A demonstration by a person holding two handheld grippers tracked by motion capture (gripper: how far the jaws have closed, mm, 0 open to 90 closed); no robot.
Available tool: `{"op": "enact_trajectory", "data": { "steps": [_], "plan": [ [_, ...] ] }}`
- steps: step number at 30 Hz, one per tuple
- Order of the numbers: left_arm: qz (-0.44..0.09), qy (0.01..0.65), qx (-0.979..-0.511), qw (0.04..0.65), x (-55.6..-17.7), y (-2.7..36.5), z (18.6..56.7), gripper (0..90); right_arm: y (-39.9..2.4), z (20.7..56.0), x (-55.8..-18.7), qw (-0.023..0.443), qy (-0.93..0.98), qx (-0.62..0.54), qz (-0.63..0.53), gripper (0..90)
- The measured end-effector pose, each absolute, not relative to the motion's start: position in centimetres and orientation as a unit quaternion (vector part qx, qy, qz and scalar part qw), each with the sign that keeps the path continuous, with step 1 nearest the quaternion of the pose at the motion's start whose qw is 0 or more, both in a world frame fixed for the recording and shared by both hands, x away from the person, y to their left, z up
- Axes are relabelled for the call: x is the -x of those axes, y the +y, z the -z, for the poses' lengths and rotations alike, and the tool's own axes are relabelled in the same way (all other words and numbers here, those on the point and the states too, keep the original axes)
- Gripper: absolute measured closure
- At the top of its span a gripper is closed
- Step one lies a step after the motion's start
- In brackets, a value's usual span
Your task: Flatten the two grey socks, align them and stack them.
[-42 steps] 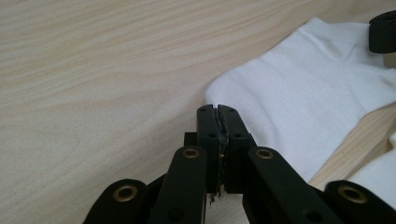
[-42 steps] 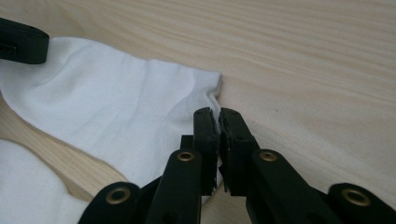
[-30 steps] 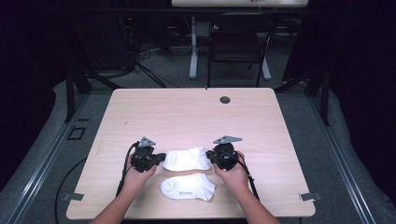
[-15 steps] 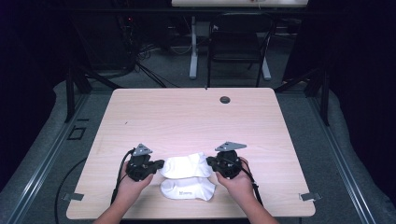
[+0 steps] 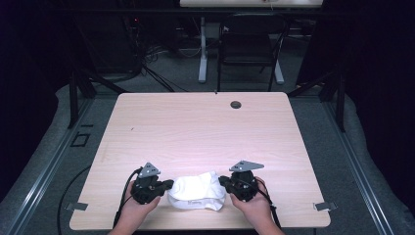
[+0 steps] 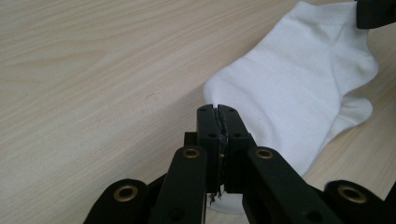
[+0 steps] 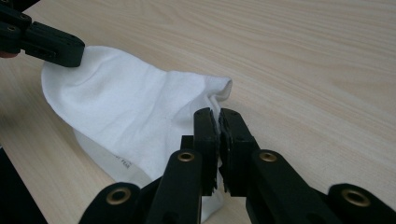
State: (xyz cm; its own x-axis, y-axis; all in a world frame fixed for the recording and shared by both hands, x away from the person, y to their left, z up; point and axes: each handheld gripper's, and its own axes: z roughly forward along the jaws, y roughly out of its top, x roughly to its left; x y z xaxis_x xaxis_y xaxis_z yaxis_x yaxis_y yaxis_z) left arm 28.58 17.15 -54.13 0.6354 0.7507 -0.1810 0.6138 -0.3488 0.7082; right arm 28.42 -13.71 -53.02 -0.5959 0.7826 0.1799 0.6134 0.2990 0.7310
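Note:
A white sock (image 5: 195,185) is stretched between my two grippers near the table's front edge. It lies over a second white sock (image 5: 201,204), whose edge shows below it. My left gripper (image 5: 170,184) is shut on one end of the upper sock (image 6: 299,79), with the jaws pressed together on the fabric. On the other end of that sock (image 7: 126,107), at the cuff, my right gripper (image 5: 222,181) is shut. The lower sock (image 7: 105,158) sticks out beneath it, with small print on it.
The light wooden table (image 5: 195,132) stretches away behind the socks, with a black grommet (image 5: 236,104) near its far edge. A black chair (image 5: 252,49) and table legs stand beyond it. Metal brackets (image 5: 324,206) sit at the front corners.
Both grippers have carried the upper sock toward the near edge, so it now covers the lower sock that earlier lay apart in front of it.

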Motion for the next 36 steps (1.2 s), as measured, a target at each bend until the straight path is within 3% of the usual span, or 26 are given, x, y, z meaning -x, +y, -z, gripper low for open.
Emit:
{"op": "enact_trajectory", "data": {
  "steps": [12, 36],
  "plan": [
    [-0.085, 0.419, -0.819, 0.382, -27.3, 17.0, 54.9, 89.0, -13.8, 53.7, -26.6, 0.101, 0.799, -0.439, -0.399, 86.1],
    [-0.084, 0.420, -0.828, 0.361, -28.0, 16.7, 56.6, 88.1, -14.0, 55.2, -26.6, 0.085, 0.803, -0.444, -0.388, 86.0]
  ]
}}
